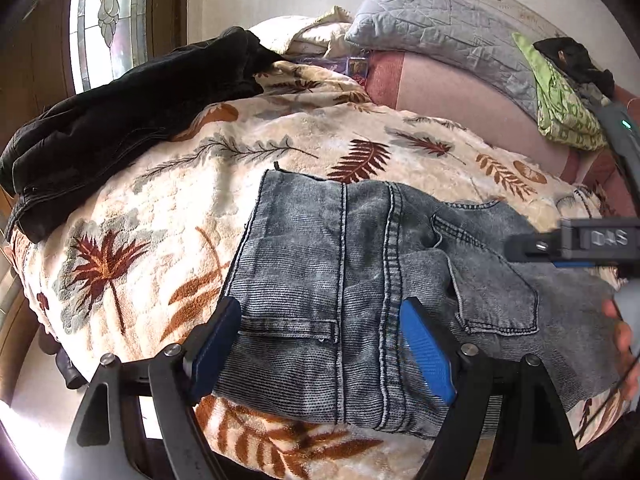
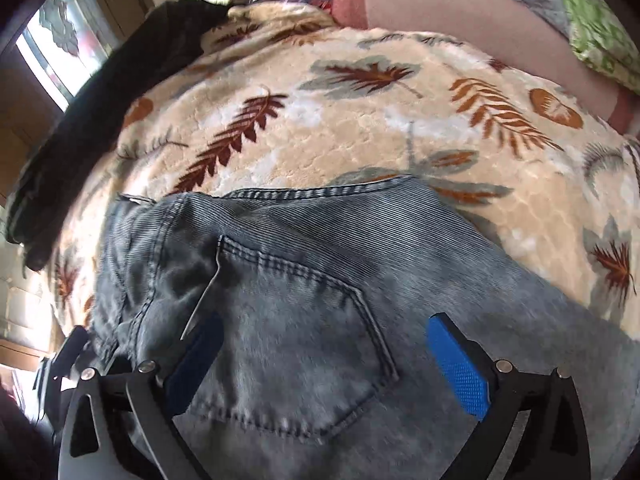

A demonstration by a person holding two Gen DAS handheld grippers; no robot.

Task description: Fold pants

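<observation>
Left wrist view: my left gripper (image 1: 320, 344) hangs over the grey jeans (image 1: 360, 280), its blue fingers (image 1: 428, 352) spread wide and pressing on nothing; the denim's near end lies between and under them.
Right wrist view: my right gripper (image 2: 320, 364) is over the jeans (image 2: 320, 300) too, fingers (image 2: 460, 368) wide apart, a back pocket (image 2: 296, 344) in the gap, nothing clamped.
Jeans: folded into a thick bundle on the leaf-print blanket (image 1: 160, 220) that covers the bed, near its front edge.
Right gripper from the left view: its black body (image 1: 576, 240) shows at the jeans' right side, with my hand (image 1: 626, 344) just below it.
Dark garment: a black piece of clothing (image 1: 120, 128) lies well apart from the jeans, up and left of them on the blanket.
Beyond the jeans: a grey quilted pillow (image 1: 440, 28) and a green patterned cloth (image 1: 564, 108), far side of the bed.
Window: behind the dark garment, patterned glass (image 1: 108, 20), far from the jeans.
</observation>
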